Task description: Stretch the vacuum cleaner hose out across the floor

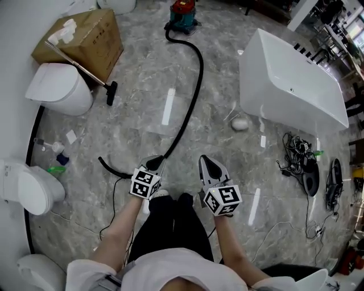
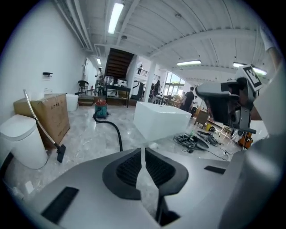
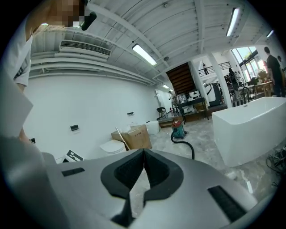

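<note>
A teal and red vacuum cleaner [image 1: 183, 14] stands at the far end of the marble floor. Its black hose [image 1: 193, 96] curves from there toward me and passes under my left gripper [image 1: 153, 165], with its curved end [image 1: 109, 168] lying to the left. In the left gripper view the hose [image 2: 117, 133] disappears behind the left gripper [image 2: 143, 154], whose jaws stand together with only a thin slit and nothing between them. My right gripper [image 1: 210, 166] hovers beside it, right of the hose. In the right gripper view the right gripper [image 3: 144, 154] is shut and empty.
A white bathtub [image 1: 290, 85] stands at the right, with a tangle of cables [image 1: 301, 162] nearer me. At the left are a cardboard box [image 1: 85, 37], two toilets [image 1: 60, 88] [image 1: 28, 190] and a vacuum wand [image 1: 91, 75]. The person's black trousers [image 1: 170, 221] are below the grippers.
</note>
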`<state>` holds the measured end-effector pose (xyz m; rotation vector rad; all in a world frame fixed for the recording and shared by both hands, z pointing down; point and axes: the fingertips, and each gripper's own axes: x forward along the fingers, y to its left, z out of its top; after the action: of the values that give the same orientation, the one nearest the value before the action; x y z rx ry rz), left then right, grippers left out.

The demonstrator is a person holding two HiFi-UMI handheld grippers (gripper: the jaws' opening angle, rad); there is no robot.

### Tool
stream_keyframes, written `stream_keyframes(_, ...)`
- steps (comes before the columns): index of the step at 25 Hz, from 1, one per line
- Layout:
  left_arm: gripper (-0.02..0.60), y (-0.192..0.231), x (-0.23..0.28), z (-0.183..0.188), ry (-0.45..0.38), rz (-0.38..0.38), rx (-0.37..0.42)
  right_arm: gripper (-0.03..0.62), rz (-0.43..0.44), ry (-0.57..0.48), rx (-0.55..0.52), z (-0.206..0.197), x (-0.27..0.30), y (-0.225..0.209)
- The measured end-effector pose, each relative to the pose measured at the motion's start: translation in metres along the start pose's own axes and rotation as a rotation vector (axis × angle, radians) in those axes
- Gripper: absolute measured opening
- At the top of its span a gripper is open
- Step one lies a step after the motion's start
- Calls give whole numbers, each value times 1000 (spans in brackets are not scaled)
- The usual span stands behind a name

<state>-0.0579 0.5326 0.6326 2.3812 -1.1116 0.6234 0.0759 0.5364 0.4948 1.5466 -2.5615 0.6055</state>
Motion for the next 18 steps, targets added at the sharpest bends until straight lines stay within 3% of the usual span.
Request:
stream_keyframes(2,12,-12,-20,24,-63,-6,-5,14,6,3,-6,12,-5,12)
stream_keyframes(11,9,-82,-98,130,-330,-103,-27,14,50,-21,-20,46,-24,59)
stream_keyframes(14,8,-95,-118,152,-380,-108,18,14,49,-30,-37,48,-24,74)
stream_keyframes(18,8,-101,-136,151,-374,-78,57,14,51,-32,-24,48,-25,90)
